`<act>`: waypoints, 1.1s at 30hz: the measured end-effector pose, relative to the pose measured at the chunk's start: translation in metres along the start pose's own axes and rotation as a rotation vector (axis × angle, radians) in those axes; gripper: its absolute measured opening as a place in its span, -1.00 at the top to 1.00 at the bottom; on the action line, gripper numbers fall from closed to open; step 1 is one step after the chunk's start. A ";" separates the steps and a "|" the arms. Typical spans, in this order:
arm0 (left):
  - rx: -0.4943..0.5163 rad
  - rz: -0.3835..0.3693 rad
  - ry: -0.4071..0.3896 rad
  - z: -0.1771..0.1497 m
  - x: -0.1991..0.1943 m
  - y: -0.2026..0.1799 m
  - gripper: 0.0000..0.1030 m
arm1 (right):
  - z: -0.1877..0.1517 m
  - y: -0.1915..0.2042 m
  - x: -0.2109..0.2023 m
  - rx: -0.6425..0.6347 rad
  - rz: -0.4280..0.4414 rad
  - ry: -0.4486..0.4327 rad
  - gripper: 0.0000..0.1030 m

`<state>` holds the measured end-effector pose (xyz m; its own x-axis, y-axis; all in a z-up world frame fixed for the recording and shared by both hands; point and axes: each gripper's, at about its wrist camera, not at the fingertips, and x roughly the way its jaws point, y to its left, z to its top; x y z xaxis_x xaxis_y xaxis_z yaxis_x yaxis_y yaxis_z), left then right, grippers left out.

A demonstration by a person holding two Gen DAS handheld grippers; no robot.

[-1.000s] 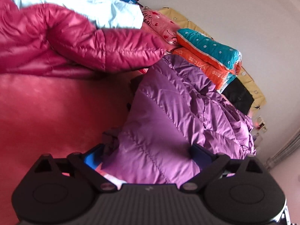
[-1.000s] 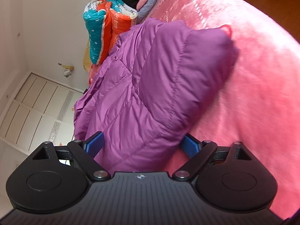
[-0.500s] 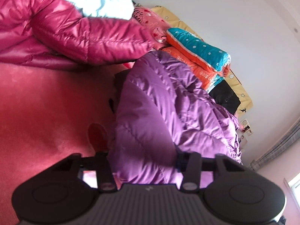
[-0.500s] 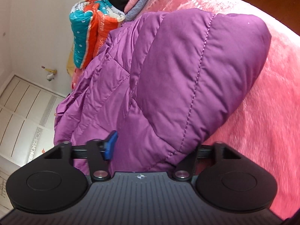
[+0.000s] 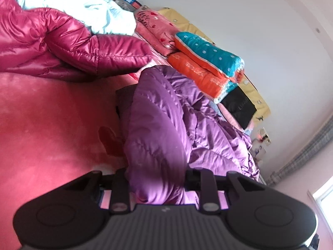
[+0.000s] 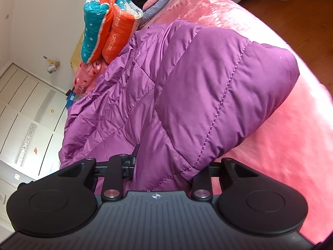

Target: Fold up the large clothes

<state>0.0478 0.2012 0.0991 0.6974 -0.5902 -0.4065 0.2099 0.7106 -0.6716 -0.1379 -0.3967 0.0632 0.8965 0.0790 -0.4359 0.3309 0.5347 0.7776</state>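
A purple quilted down jacket (image 5: 166,120) lies on a pink plush bed cover (image 5: 52,125); it also fills the right wrist view (image 6: 197,95). My left gripper (image 5: 157,179) is shut on the near edge of the purple jacket, the fabric bunched between the jaws. My right gripper (image 6: 164,166) is shut on another part of the jacket's near edge, with a folded padded section (image 6: 229,95) rising above it. The fingertips of both are buried in fabric.
A shiny magenta down jacket (image 5: 62,48) lies at the upper left, a white garment (image 5: 83,10) behind it. Folded orange and teal quilts (image 5: 208,62) and a black item (image 5: 239,108) sit along the wall. The bed edge and wooden floor (image 6: 291,10) are at right.
Both grippers went from open around the purple jacket's edge to shut on it. The jacket now bunches up closer to both cameras.
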 end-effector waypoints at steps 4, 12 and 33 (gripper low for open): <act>0.050 0.034 0.030 -0.012 -0.012 -0.008 0.42 | -0.002 -0.006 -0.008 -0.005 -0.019 0.016 0.24; 0.106 0.178 -0.011 -0.016 -0.017 -0.012 -0.07 | 0.005 0.006 0.003 -0.119 -0.106 0.009 -0.51; 0.635 0.351 -0.321 -0.049 -0.016 -0.080 -0.67 | 0.004 0.113 -0.026 -0.653 -0.175 -0.220 -1.00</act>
<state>-0.0134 0.1348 0.1295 0.9387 -0.2200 -0.2654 0.2239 0.9745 -0.0161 -0.1226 -0.3421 0.1644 0.9076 -0.1890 -0.3748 0.2931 0.9245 0.2435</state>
